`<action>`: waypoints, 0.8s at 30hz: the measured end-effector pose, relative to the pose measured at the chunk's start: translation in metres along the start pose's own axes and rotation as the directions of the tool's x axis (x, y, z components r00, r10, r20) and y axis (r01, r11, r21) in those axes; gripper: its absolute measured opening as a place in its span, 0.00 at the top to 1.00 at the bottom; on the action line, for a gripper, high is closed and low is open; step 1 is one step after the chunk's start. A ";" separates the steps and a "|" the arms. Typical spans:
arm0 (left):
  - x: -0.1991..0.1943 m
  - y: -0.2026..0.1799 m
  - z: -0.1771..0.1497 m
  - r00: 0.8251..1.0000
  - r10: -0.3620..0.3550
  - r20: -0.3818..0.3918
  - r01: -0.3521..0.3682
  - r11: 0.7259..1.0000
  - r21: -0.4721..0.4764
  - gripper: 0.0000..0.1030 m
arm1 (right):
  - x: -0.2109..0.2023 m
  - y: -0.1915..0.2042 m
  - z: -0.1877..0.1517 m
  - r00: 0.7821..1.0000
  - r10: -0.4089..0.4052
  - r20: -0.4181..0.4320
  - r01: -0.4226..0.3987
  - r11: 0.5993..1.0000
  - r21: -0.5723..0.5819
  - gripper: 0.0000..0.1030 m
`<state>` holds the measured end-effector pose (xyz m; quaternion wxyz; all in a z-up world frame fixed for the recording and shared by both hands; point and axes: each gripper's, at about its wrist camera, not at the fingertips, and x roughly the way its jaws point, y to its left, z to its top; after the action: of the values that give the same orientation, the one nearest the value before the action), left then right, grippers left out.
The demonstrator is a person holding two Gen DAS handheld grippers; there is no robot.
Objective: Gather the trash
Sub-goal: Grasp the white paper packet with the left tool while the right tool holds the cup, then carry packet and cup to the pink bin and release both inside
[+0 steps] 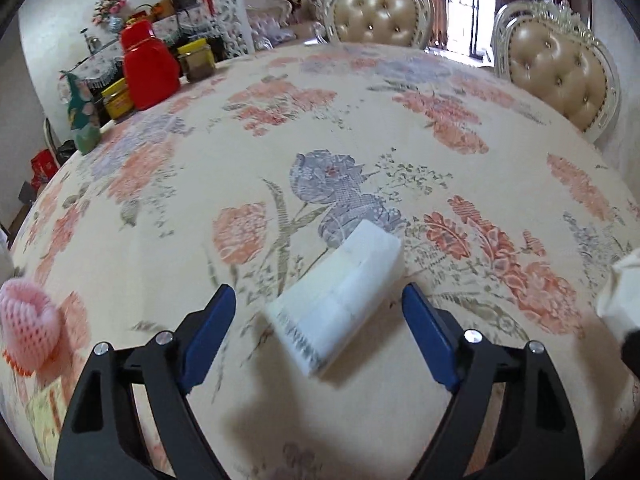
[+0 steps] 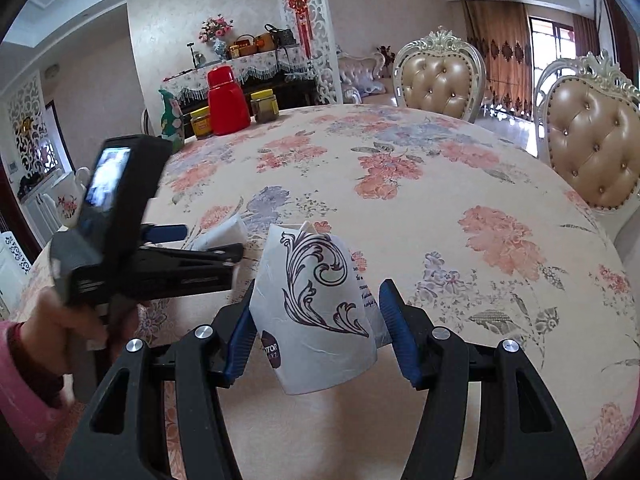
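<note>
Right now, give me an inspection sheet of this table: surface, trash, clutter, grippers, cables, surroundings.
Surface: round table under a floral tablecloth.
Job's things: flattened white paper cup lying on the cloth; patterned paper cup; pink foam fruit net and crumpled white paper at the edges.
Clutter: red jug, two yellow-lidded jars, green floral bag at the far rim.
Grippers: left gripper open, straddling the white cup, not pressing it; right gripper shut on the patterned cup.
Cables: nothing seen.
Surroundings: two padded chairs, sideboard, curtained window.
</note>
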<state>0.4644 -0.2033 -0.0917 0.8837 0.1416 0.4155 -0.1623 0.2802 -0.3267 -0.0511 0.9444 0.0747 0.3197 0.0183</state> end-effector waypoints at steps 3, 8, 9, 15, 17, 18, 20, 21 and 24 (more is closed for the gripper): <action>0.005 0.001 0.004 0.999 -0.038 -0.005 0.038 0.999 -0.019 0.42 | 0.000 0.002 0.000 1.000 0.000 0.001 0.000 1.000 -0.004 0.45; -0.015 -0.008 -0.013 0.999 -0.039 0.025 0.039 0.999 -0.018 0.65 | 0.001 0.001 0.000 1.000 -0.003 0.001 0.003 1.000 -0.003 0.45; -0.023 -0.009 -0.020 0.999 -0.033 0.034 0.034 0.999 -0.026 0.68 | 0.001 0.001 0.000 1.000 -0.004 0.000 0.004 1.000 -0.003 0.45; -0.073 -0.001 -0.058 0.994 0.015 0.105 -0.005 0.995 -0.099 0.69 | 0.006 0.004 0.000 1.000 -0.012 -0.022 0.011 1.000 -0.016 0.45; -0.091 0.000 -0.070 0.991 0.027 0.129 -0.013 0.994 -0.112 0.69 | 0.008 0.007 0.000 0.999 -0.015 -0.033 0.013 0.999 -0.032 0.45; -0.100 -0.001 -0.077 0.989 0.040 0.141 -0.024 0.993 -0.116 0.69 | 0.009 0.009 -0.001 0.999 -0.015 -0.039 0.013 0.999 -0.043 0.45; -0.112 -0.001 -0.087 0.987 0.048 0.152 -0.028 0.992 -0.125 0.69 | 0.010 0.013 -0.001 0.999 -0.007 -0.045 0.005 0.998 -0.059 0.45; -0.115 -0.001 -0.090 0.987 0.051 0.154 -0.031 0.991 -0.131 0.69 | 0.009 0.015 -0.002 0.999 0.000 -0.041 -0.003 0.998 -0.067 0.45; -0.128 0.000 -0.105 0.987 0.046 0.151 -0.023 0.988 -0.155 0.69 | 0.001 0.025 -0.007 0.999 -0.010 -0.046 0.005 0.994 -0.109 0.45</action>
<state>0.3153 -0.1415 -0.0565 0.9241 0.0677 0.3547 -0.1252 0.2768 -0.3007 -0.0537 0.9395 0.0215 0.3402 0.0336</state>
